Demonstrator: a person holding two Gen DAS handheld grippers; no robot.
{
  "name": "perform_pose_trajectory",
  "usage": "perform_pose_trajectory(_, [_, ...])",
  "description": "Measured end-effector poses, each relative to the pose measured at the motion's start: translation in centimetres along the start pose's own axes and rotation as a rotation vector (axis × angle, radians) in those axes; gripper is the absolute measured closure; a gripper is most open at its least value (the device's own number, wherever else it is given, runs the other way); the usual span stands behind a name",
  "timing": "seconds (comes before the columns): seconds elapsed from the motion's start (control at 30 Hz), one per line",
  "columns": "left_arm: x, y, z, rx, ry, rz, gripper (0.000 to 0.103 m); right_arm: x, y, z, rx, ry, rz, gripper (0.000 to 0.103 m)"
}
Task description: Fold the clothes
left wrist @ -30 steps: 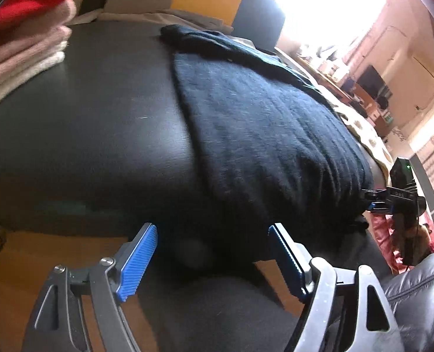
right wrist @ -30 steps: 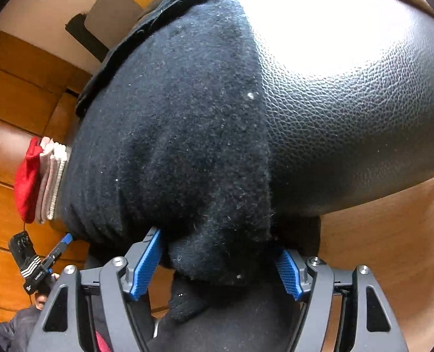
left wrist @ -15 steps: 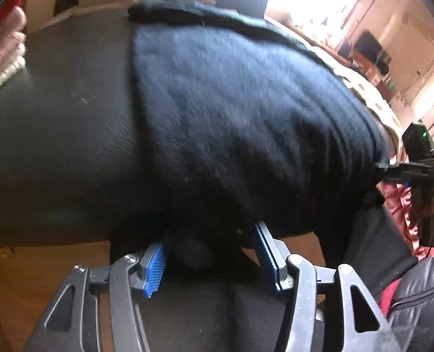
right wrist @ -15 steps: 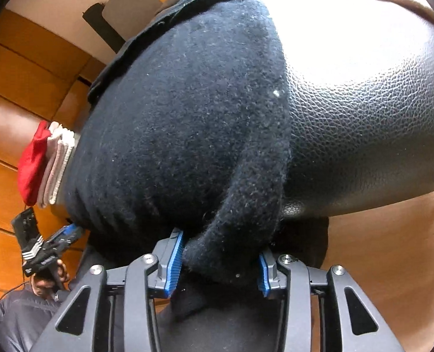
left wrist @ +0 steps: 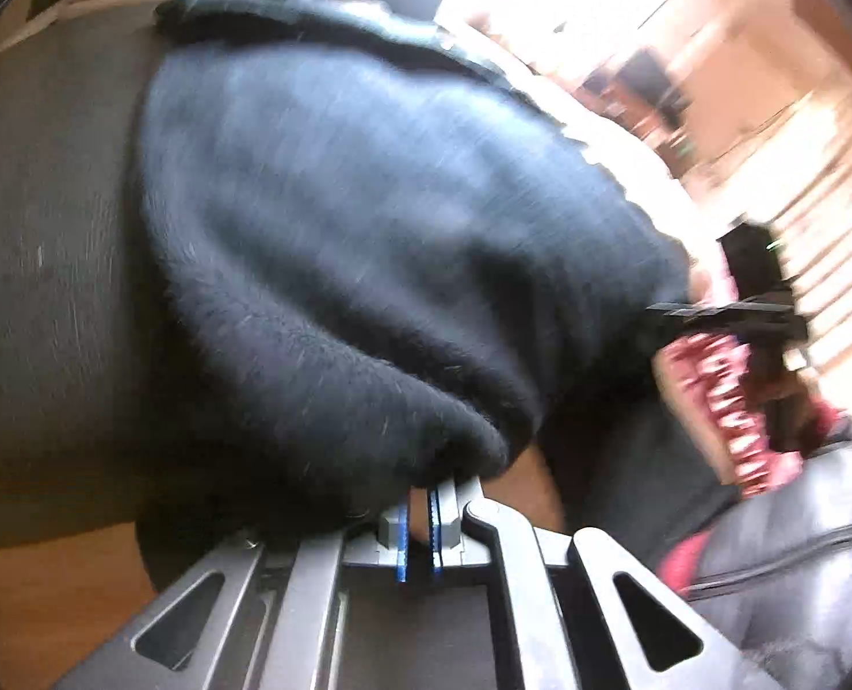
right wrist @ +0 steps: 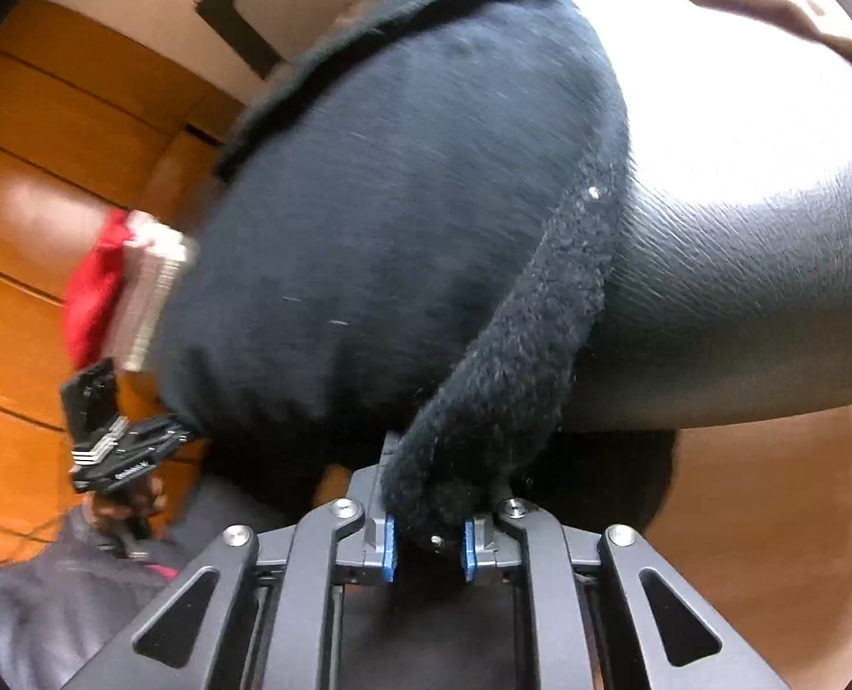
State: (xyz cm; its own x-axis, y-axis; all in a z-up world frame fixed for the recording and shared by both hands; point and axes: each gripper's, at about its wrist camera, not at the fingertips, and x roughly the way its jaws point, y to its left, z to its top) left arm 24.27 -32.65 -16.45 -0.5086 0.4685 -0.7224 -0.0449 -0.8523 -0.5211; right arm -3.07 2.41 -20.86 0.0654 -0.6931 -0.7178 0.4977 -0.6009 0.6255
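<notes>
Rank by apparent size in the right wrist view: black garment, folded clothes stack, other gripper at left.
1. Black garment, fills most of the frame, though nearest the camera.
2 and 3. Folded clothes stack and left gripper look alike; no ranking.

This looks like a lived-in home. A black leather seat fills the middle, and the floor around it, from nine to eleven o'clock in the right wrist view, is warm wooden boards. Folded red and pale clothes are stacked at nine o'clock. Toward two o'clock in the left wrist view, blurred furniture stands in bright daylight.
</notes>
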Motion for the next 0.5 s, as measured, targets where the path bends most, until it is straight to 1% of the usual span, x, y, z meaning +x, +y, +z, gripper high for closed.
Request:
perform_pose_trajectory(0.03, [-1.2,0.0,0.6,-0.021,-0.042,-0.061,0.100,-0.5,0.2,-0.1,0.006,-0.013,0.047,0.087])
perform_pose_trajectory(0.1, [-2.8,0.1,1.4,-0.047,-0.102,-0.135,0.100,-1.2,0.5,0.2,0.029,-0.048,0.139,0.087])
perform_pose_trajectory(0.23, [-5.8,0.6,3.6,-0.085,-0.223,-0.243,0.100,-1.5,0.7,2.0,0.104,-0.125,0.317,0.087])
perform_pose_trajectory(0.3, [-6.5,1.1,5.4,-0.092,-0.271,-0.272,0.100,-2.5,0.8,2.9,0.130,-0.155,0.384,0.087])
perform_pose_trajectory(0.33, [-7.0,1.4,6.5,-0.095,-0.301,-0.288,0.100,-3.1,0.8,3.4,0.140,-0.170,0.411,0.087])
perform_pose_trajectory(0.43, [-8.1,2.6,9.8,-0.109,-0.394,-0.336,0.100,-3.1,1.9,5.8,0.144,-0.209,0.457,0.087])
perform_pose_trajectory(0.5, [-8.7,3.7,12.2,-0.112,-0.437,-0.347,0.100,-3.4,2.7,8.3,0.125,-0.238,0.474,0.087])
